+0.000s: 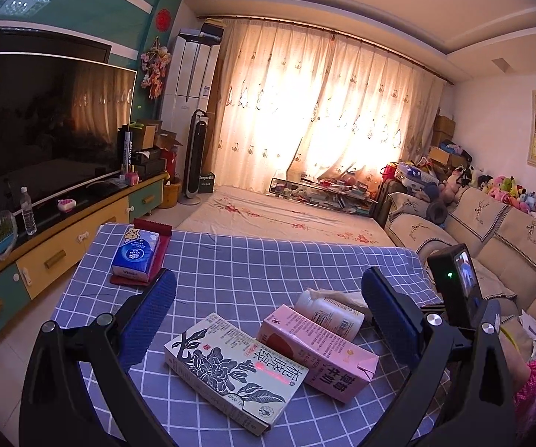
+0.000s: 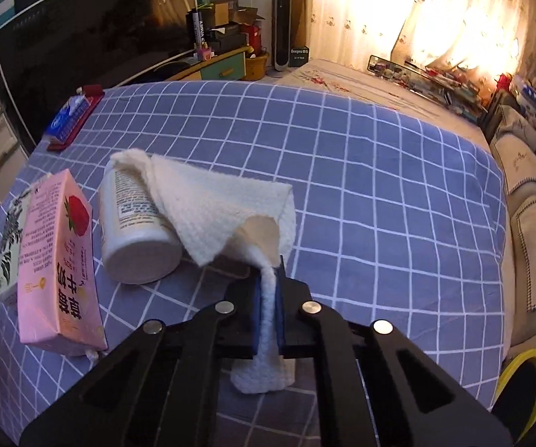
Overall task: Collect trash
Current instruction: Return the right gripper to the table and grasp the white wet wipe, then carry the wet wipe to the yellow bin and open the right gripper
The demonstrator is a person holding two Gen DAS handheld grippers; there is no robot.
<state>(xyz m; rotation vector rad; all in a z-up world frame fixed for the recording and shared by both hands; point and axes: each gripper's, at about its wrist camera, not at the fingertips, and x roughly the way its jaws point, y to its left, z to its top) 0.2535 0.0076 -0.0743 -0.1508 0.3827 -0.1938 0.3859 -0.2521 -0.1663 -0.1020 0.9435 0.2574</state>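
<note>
Pinched between the right hand-held gripper (image 2: 267,309) pads, the white paper towel (image 2: 227,208) drapes over a white bottle (image 2: 137,219) on the checked worktop (image 2: 342,171). Left hand-held gripper (image 1: 268,320) hovers spread above both cartons; all await collection.

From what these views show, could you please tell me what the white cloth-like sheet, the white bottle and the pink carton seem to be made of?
The white sheet pinched in the right gripper: soft paper towel or thin cloth, with a matte, nubbly weave that drapes limply. White bottle: probably plastic, smooth, slightly glossy, with a printed label. Pink carton: coated paperboard, with crisp folded edges and a faint sheen.
</note>
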